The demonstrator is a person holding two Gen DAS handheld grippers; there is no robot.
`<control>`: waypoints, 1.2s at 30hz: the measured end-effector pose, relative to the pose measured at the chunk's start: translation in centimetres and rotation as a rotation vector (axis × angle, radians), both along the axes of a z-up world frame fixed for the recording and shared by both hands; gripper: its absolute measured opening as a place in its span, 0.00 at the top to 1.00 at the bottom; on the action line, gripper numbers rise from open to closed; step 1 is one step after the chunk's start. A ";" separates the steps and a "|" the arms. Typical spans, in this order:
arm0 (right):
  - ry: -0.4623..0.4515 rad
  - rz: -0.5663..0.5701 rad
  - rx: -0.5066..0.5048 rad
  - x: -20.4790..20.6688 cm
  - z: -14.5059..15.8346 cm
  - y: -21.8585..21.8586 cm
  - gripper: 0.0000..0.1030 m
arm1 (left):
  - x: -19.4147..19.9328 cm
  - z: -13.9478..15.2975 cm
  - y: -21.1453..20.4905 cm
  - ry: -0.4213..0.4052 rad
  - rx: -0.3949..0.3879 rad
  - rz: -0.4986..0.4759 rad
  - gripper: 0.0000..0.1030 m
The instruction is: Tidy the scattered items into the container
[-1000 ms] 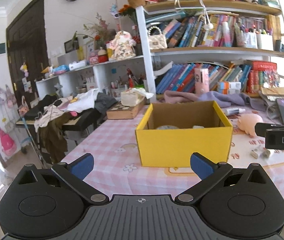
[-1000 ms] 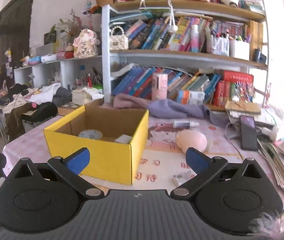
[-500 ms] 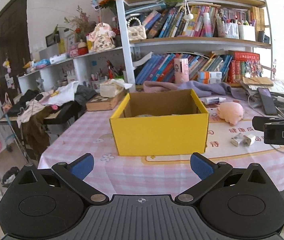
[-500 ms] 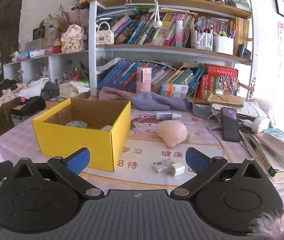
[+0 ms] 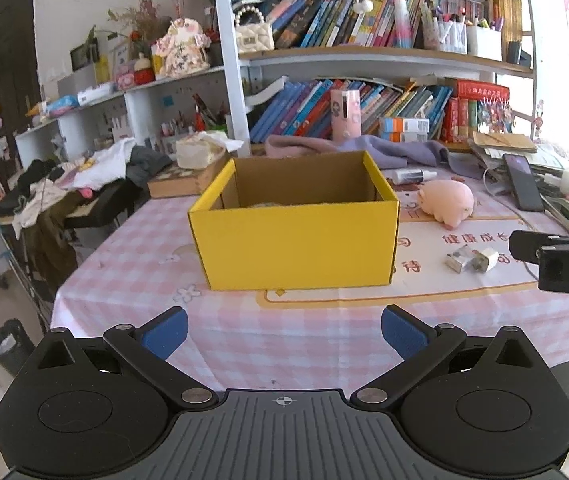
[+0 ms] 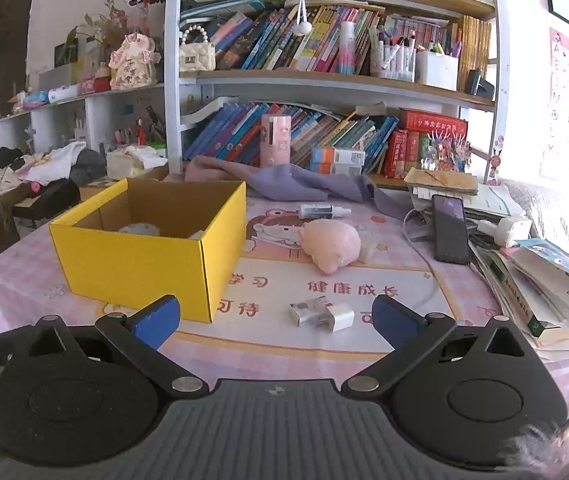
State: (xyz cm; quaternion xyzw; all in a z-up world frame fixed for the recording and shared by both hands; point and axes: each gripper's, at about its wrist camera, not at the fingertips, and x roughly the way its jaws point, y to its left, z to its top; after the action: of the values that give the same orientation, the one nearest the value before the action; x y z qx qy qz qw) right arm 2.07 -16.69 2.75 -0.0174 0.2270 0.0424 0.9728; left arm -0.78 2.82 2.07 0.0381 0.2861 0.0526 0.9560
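One yellow cardboard box point(image 5: 296, 246) stands open-topped on the pink checked tablecloth point(image 5: 284, 332), its long side running left to right across the left wrist view. Scattered to its right lie four loose items: one pink plush pig point(image 6: 330, 246), lying on its side, one small spray bottle point(image 6: 322, 211) lying flat with its long axis left to right and its nozzle toward the right, and two small chargers, a silver-grey one point(image 6: 308, 311) touching a white one point(image 6: 340, 317), just in front of the box's near right corner in the right wrist view. One dark phone point(image 6: 449, 229) rests further right, its long axis running away from the camera, beside a stack of books and papers point(image 6: 540, 280).

Inside the box, the front wall hides most of the floor; one pale round object point(image 6: 139, 229) and a white corner of something else point(image 6: 196, 235) show above the rim, too little to name. The stack is cut off at the right edge.

The left gripper point(image 5: 283, 330) hovers before the box with its blue-padded fingers point(image 5: 164, 330) spread wide, holding nothing. The right gripper point(image 6: 273, 320) is likewise spread and empty, the two chargers lying just beyond the gap between its pads. In the left wrist view only the right gripper's black tip enters from the right edge
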 end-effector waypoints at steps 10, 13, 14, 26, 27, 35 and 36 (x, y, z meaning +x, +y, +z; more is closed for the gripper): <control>0.122 0.008 -0.025 1.5 -1.3 -0.8 0.00 | 1.8 -1.1 -0.9 0.099 0.000 -0.030 0.00; 0.170 0.010 -0.021 2.3 -1.7 -1.1 0.00 | 2.4 -1.3 -1.3 0.122 -0.004 -0.047 0.00; 0.185 0.011 -0.021 2.5 -1.9 -1.2 0.01 | 2.5 -1.3 -1.4 0.128 -0.008 -0.055 0.00; 0.245 0.002 -0.024 3.6 -2.6 -2.7 0.02 | 4.0 -2.2 -2.7 0.205 -0.052 -0.104 0.00; 0.248 0.002 -0.023 3.6 -2.7 -2.8 0.02 | 4.0 -2.3 -2.7 0.211 -0.056 -0.103 0.00; 0.266 0.003 -0.024 4.0 -3.0 -3.4 0.03 | 4.5 -2.6 -3.2 0.224 -0.064 -0.112 0.00; 0.269 0.002 -0.022 4.1 -3.1 -3.5 0.03 | 4.5 -2.7 -3.3 0.224 -0.065 -0.112 0.00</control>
State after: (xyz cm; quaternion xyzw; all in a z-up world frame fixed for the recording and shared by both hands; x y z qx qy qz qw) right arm 6.17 -20.18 -0.31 -0.0225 0.3556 0.0427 0.9334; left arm 3.77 -0.46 -0.60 0.0285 0.3898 -0.0150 0.9203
